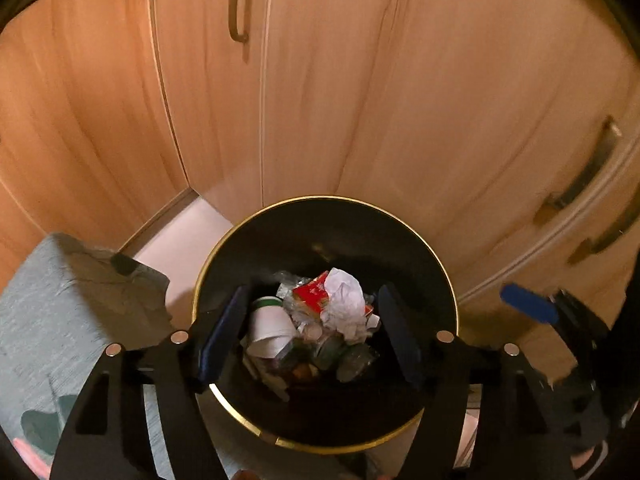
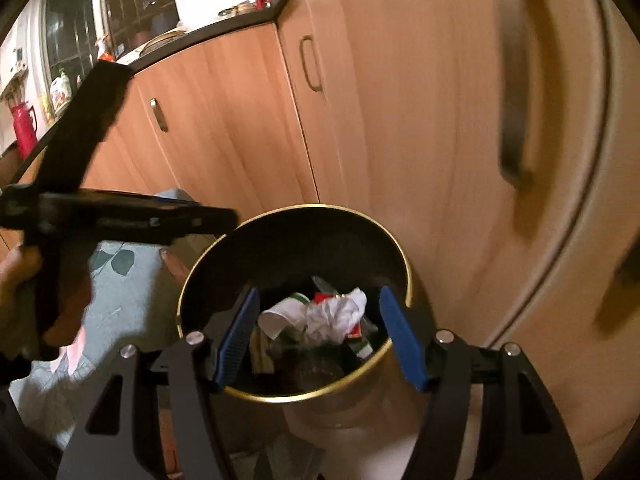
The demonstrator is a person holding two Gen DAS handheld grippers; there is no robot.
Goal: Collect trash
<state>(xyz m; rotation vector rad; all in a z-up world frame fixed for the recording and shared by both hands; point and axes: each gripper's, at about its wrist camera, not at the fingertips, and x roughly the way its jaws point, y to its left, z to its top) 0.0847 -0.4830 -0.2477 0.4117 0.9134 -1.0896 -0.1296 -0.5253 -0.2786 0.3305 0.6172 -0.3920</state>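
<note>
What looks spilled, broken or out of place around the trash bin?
Nothing stands out. The trash bin stands upright by the wooden cabinets, and the crumpled paper, paper cup and other waste lie inside it. Both grippers are open and empty above it.

Left gripper (image 1: 312,336) hung open over round bin (image 1: 448,280); crumpled white paper (image 1: 346,300), paper cup (image 1: 268,326) lay inside. Wooden cabinets (image 1: 320,80) behind.
</note>
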